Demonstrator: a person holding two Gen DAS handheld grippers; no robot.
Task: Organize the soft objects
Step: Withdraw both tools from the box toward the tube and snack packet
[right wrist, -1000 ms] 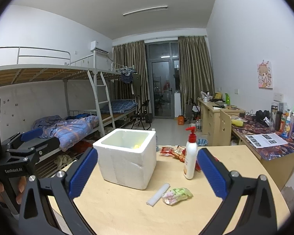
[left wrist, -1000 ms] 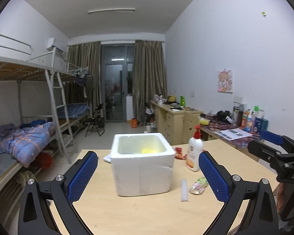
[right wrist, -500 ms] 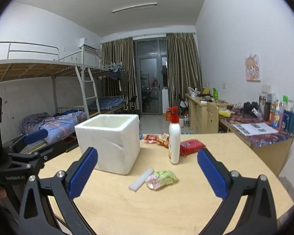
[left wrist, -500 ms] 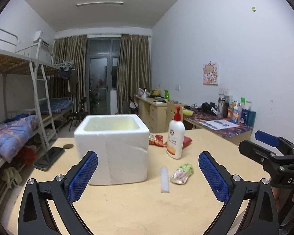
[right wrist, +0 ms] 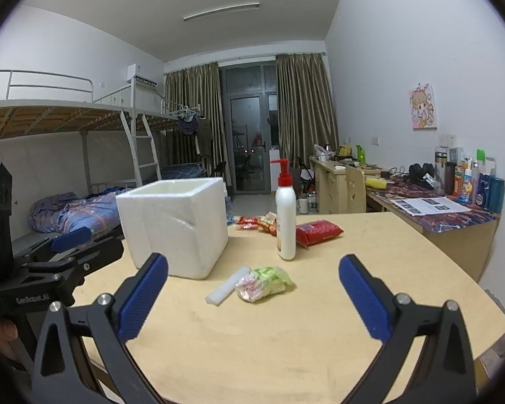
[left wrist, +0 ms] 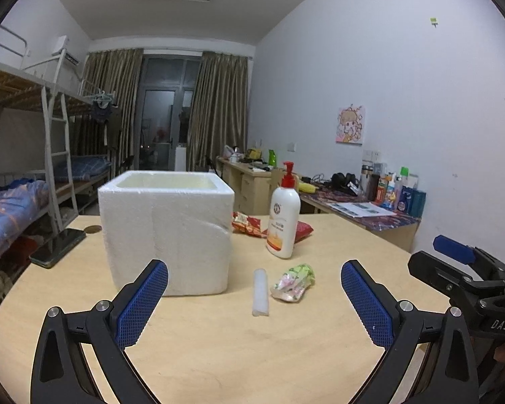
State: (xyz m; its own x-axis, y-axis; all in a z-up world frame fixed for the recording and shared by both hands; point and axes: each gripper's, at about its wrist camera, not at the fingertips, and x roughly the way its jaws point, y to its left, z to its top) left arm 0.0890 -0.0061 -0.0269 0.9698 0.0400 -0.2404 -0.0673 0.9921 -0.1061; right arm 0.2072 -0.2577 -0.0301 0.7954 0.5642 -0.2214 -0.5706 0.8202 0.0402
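A white foam box (left wrist: 166, 232) (right wrist: 175, 229) stands open-topped on the wooden table (left wrist: 239, 346) (right wrist: 286, 333). In front of it lie a white foam stick (left wrist: 260, 291) (right wrist: 227, 284) and a crumpled green-pink soft packet (left wrist: 293, 282) (right wrist: 263, 282). Behind the white pump bottle (left wrist: 283, 215) (right wrist: 285, 212) lie a red packet (right wrist: 318, 232) and snack bags (left wrist: 246, 225) (right wrist: 256, 221). My left gripper (left wrist: 254, 306) is open and empty, low over the table before the stick. My right gripper (right wrist: 252, 303) is open and empty, facing the packet. What the box holds is hidden.
A phone (left wrist: 58, 247) lies at the table's left edge. Bunk beds (right wrist: 67, 155) fill the left of the room. Desks with bottles, headphones and papers (right wrist: 431, 198) line the right wall. The table's right edge (right wrist: 481, 289) curves off beside my right gripper.
Both grippers have dropped lower and come nearer the table, so the box interior no longer shows. Both stayed open and empty. The objects on the table have not moved.
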